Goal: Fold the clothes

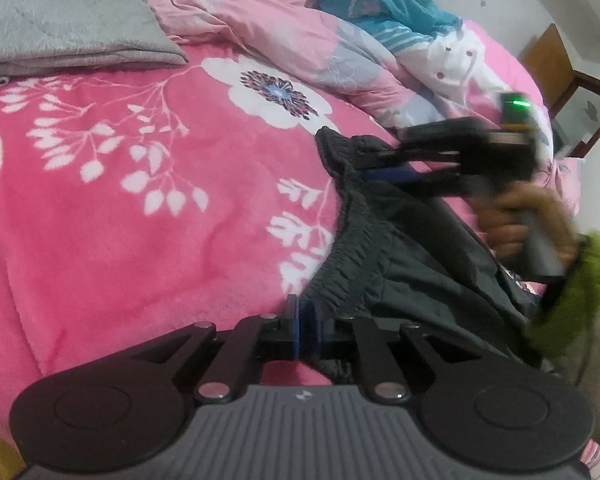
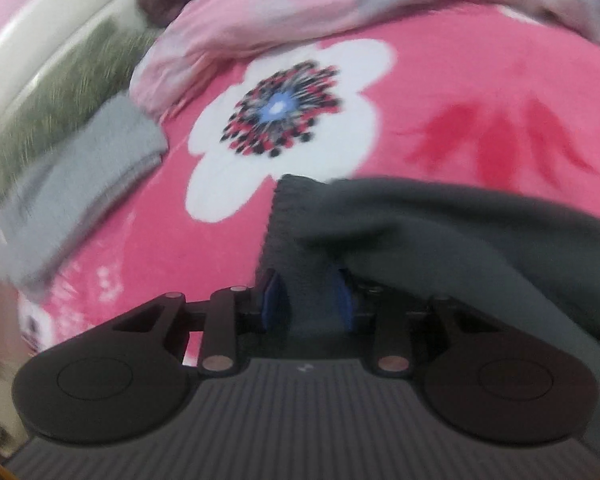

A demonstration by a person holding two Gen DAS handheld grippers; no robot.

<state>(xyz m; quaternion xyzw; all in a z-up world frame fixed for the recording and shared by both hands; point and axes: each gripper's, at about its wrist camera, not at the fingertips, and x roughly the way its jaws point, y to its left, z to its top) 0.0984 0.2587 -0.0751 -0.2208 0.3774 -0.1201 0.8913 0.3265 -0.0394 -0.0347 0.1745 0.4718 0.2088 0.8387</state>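
Gripping the elastic waistband at two places, both tools are seen closed on one dark grey garment [image 1: 400,256], apparently trousers or shorts, which lies at the near right part of a bed covered by a pink floral blanket [image 1: 140,208]. The left hand-held gripper [image 1: 307,322] is nearly shut, with the gathered band pinched between its blue pads. The right hand-held gripper [image 1: 364,170], held in a hand [image 1: 512,224] with a green furry cuff, is clamped on the far waistband corner; its own view shows cloth bunched between the pads and draped over one finger. The waistband is stretched between the two grips and partly lifted; the rest is rumpled, and no finished fold can be made out. The garment is judged to be mid-handling, either being spread flat or being carried over into a fold. A folded grey cloth [image 1: 60,36] rests near the pillows.
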